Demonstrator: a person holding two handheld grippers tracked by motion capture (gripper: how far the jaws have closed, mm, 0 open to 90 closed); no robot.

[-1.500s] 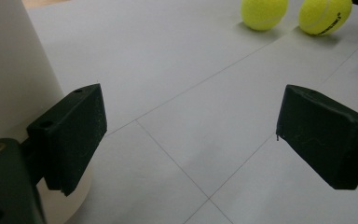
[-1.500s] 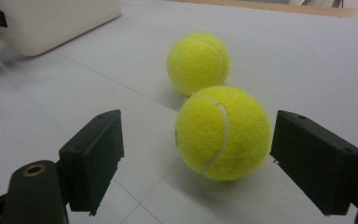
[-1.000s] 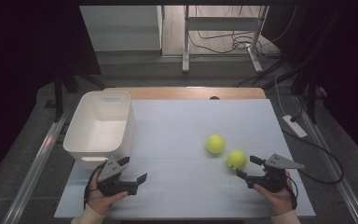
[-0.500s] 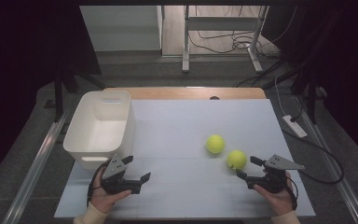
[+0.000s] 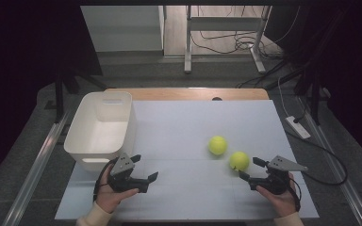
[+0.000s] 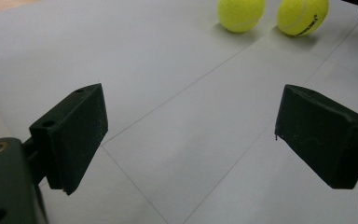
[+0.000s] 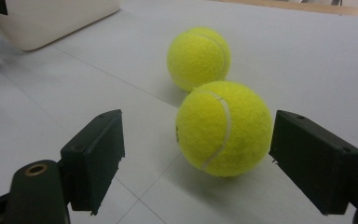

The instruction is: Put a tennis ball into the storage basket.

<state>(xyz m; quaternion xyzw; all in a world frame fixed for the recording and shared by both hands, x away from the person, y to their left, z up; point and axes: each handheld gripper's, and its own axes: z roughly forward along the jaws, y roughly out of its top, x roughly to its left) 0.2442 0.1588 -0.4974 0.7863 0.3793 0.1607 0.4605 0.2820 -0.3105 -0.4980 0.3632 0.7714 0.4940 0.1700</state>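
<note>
Two yellow tennis balls lie on the white table. The near ball (image 5: 239,160) (image 7: 223,128) (image 6: 303,16) sits just ahead of my right gripper (image 5: 251,169) (image 7: 196,158), whose jaws stand open on either side of it without touching. The far ball (image 5: 217,145) (image 7: 198,58) (image 6: 240,14) rests a little behind and to the left. My left gripper (image 5: 144,167) (image 6: 191,140) is open over bare table at the front left, beside the white bin (image 5: 87,148), with nothing between its jaws.
The white plastic bin stands at the table's left side, its wall (image 7: 51,21) visible in the right gripper view. A power strip (image 5: 298,127) and cables lie on the floor to the right. Table legs stand beyond the far edge.
The left gripper has shifted slightly right and forward. The right gripper and both balls have stayed where they were.
</note>
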